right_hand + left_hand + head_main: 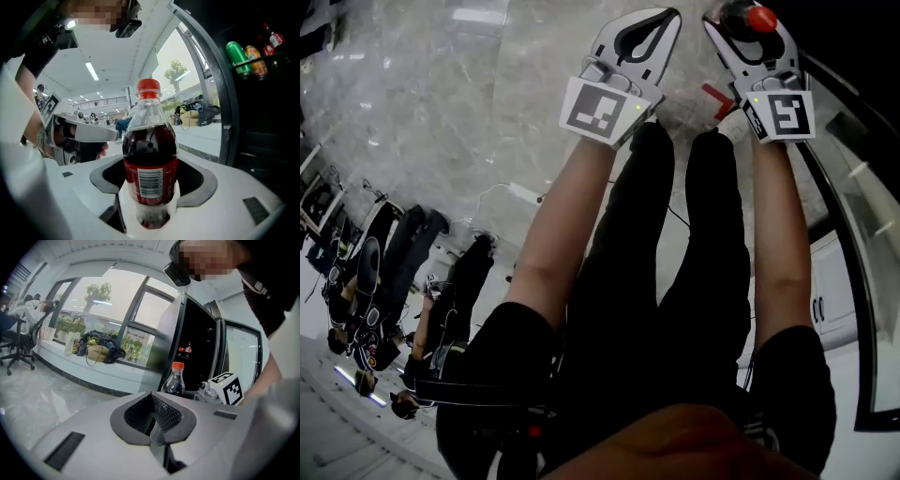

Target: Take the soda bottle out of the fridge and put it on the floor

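1. Red-capped soda bottle (150, 154) sits upright, clamped in my right gripper (149, 206), beside the open fridge (267, 122).
2. My left gripper (157, 423) hangs alongside, jaws pressed together on nothing, over the marble floor (441, 103).

Bright window daylight and ceiling strips; fisheye edges vignette dark, fridge interior dim.

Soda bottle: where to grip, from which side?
Grip the soda bottle on its straight labelled body, coming in level from the side, as the right gripper holds it. It is upright, and higher up it tapers to a narrow neck.
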A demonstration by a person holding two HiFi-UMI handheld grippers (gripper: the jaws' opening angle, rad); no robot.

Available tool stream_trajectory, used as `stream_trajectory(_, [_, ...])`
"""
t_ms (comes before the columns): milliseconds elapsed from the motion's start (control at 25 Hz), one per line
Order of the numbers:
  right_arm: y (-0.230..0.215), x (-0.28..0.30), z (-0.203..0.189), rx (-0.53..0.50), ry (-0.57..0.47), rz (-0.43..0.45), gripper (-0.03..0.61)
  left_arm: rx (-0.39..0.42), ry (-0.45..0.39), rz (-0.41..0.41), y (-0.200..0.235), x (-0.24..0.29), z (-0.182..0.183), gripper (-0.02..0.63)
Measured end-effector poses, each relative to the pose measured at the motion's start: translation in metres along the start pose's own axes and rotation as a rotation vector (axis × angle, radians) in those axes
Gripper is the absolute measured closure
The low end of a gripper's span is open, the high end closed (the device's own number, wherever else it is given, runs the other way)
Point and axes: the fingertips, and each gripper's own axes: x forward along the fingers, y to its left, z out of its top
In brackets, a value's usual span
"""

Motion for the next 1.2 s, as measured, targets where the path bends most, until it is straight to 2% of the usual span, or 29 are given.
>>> stream_trajectory(320, [0.007,0.067,-0.149,0.035,0.110,0.056,0.262,-0.011,0.096,0.022,0.048,0.015,-0.120,0.611])
stream_trajectory(560, [0.008,0.117,-0.239,0.041,0.171,0.103,0.262,-0.016,0.162,0.034,0.087,0.027,-0.200,0.611])
stream_trajectory(920, [0.006,0.144,-0.335,0.023,0.241,0.112,0.262,-0.001,0.180,0.060,0.102,0.026,-0.257,0.611])
stream_trajectory(1200, [0.014,0.139,-0.370,-0.002,0.297,0.134,0.262,-0.004,0.199,0.060,0.102,0.021,-0.267,0.611])
